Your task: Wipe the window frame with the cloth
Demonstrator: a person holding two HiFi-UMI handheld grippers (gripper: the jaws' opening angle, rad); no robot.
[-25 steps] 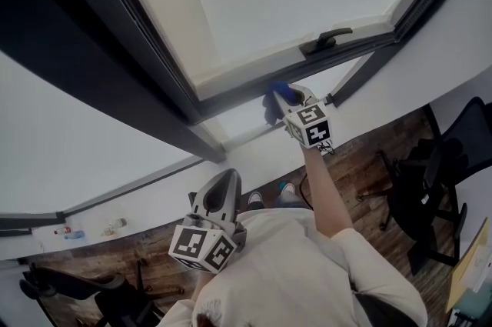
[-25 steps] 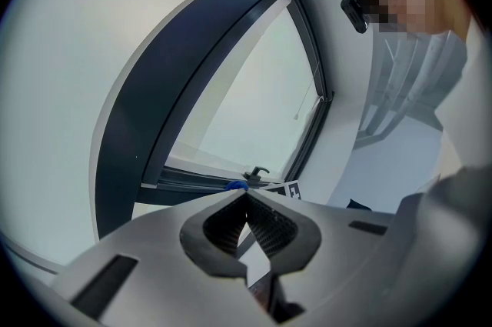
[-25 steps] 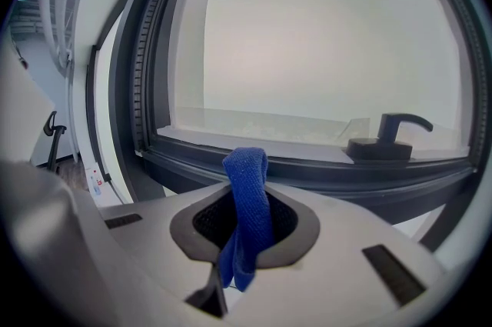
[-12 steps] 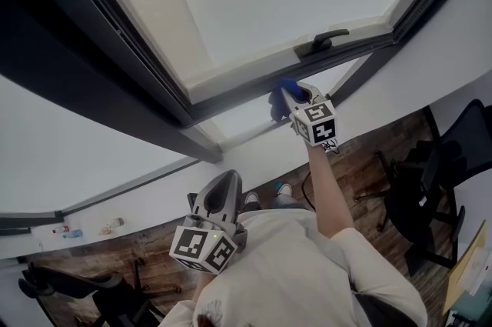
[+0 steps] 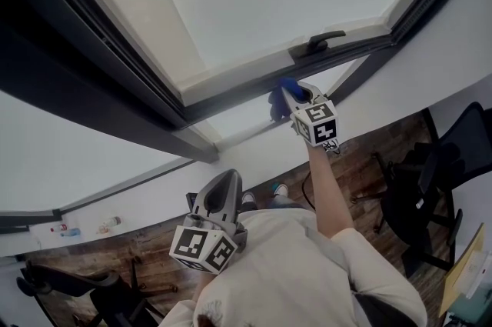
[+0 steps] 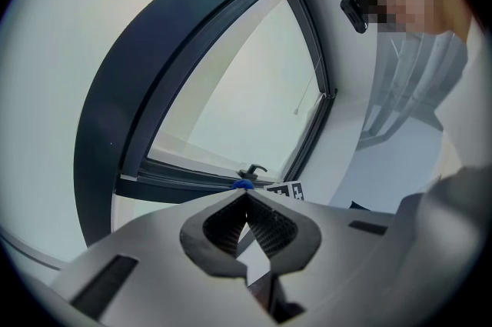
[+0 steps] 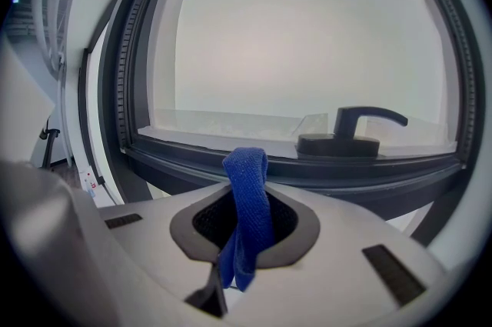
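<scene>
Right gripper view: the cloth [image 7: 244,241] is gripped in the closed right claw [image 7: 247,187], its fold at or just short of the frame's [image 7: 369,171] lower rail, which runs crosswise straight ahead. The left claw [image 6: 247,195] is closed on nothing, well apart.

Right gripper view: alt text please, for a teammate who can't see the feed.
The right gripper is shut on a folded blue cloth, its tip poking up in front of the window frame and its dark lower rail. A black handle sits on that rail to the right, with pale glass above.
</scene>
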